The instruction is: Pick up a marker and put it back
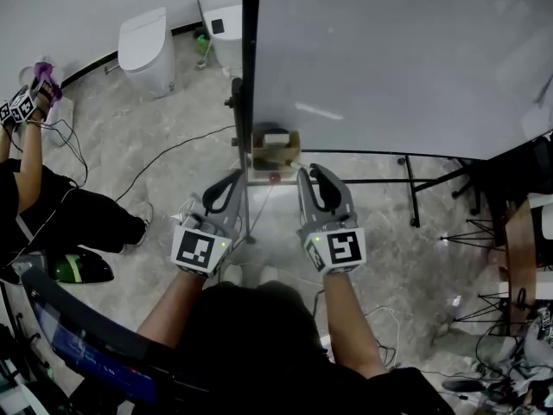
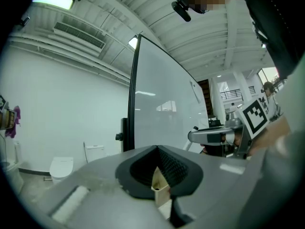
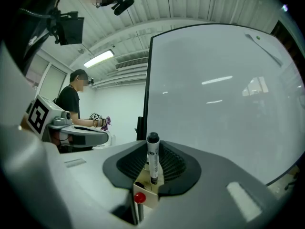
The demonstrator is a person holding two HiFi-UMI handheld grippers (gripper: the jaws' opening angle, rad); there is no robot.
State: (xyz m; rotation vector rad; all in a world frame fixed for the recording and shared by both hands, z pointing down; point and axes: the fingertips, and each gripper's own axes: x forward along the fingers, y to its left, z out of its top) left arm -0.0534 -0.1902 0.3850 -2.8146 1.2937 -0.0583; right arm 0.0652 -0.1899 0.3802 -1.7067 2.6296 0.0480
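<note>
The right gripper (image 3: pixel 150 168) is holding the marker (image 3: pixel 152 156) upright, jaws half closed on its white barrel, with the lower end at the mouth of the wooden box (image 3: pixel 147 197). The left gripper (image 2: pixel 158 173) is waiting, jaws slightly parted and empty. The marker is looking light, stiff and slick (smooth plastic), so mid-barrel is seeming the safest hold.

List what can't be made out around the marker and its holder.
Marker label: right gripper view, print too small to read.
Marker in head view: not distinguishable at the right claw.
Holder contents: head view, too small and shadowed.
Holder in left gripper view: mostly hidden by the left claw.
</note>
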